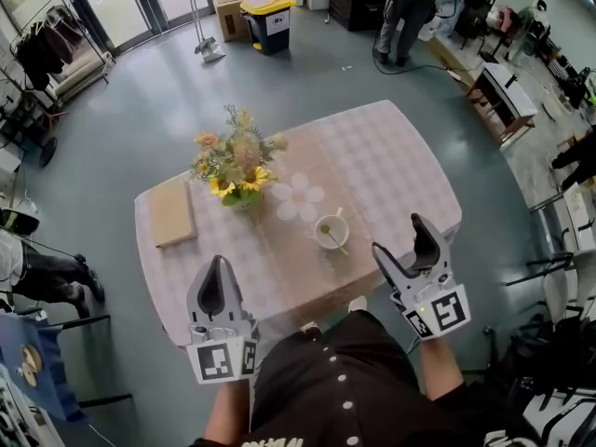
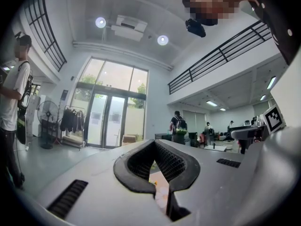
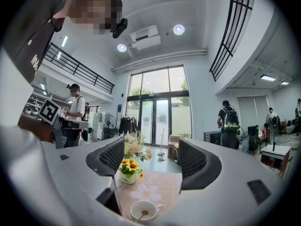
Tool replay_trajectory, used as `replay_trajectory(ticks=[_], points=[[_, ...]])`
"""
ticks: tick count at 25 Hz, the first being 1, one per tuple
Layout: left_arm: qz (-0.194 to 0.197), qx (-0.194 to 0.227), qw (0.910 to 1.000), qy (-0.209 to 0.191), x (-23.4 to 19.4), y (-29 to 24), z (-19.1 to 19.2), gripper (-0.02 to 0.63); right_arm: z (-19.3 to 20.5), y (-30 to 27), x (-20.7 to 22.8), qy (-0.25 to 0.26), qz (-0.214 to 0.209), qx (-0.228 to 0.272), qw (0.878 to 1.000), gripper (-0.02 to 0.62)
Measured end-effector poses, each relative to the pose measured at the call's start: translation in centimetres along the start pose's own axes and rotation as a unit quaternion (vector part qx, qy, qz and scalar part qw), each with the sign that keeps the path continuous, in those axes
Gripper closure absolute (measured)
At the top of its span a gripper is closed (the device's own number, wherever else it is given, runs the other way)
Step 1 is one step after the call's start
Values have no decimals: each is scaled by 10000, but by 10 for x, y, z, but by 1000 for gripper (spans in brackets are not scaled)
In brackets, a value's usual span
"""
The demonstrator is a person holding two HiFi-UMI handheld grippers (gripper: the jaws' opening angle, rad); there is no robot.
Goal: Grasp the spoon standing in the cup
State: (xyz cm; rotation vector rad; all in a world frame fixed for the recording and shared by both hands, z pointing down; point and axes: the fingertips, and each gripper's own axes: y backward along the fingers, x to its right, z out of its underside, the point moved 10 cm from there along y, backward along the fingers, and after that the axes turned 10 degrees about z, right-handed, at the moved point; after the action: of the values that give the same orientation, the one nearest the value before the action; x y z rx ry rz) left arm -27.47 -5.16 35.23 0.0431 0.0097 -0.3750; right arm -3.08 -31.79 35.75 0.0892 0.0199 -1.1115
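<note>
A white cup stands near the front of the table, with a spoon leaning in it. In the right gripper view the cup and spoon sit low between the jaws. My right gripper hangs to the right of the cup, over the table's front edge. It is open and holds nothing, as its own view also shows. My left gripper hovers at the front left of the table, well away from the cup. In its own view the left gripper has its tips together, shut on nothing.
A vase of yellow and pale flowers stands mid-table, with a flower-shaped mat between it and the cup. A flat tan board lies at the left end. People stand around the room, one at the far back.
</note>
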Motion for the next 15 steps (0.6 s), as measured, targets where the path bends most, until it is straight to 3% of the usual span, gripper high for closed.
replay_trajectory(ticks=[6,15], points=[[-267,-48,9996,-10,4,-8,2,589,8,-23,13,20,-377,-41,9993,255],[-850,6,9963,91,41,-27,6,589,18,-60,45,387,-1333,-192,9901,255]])
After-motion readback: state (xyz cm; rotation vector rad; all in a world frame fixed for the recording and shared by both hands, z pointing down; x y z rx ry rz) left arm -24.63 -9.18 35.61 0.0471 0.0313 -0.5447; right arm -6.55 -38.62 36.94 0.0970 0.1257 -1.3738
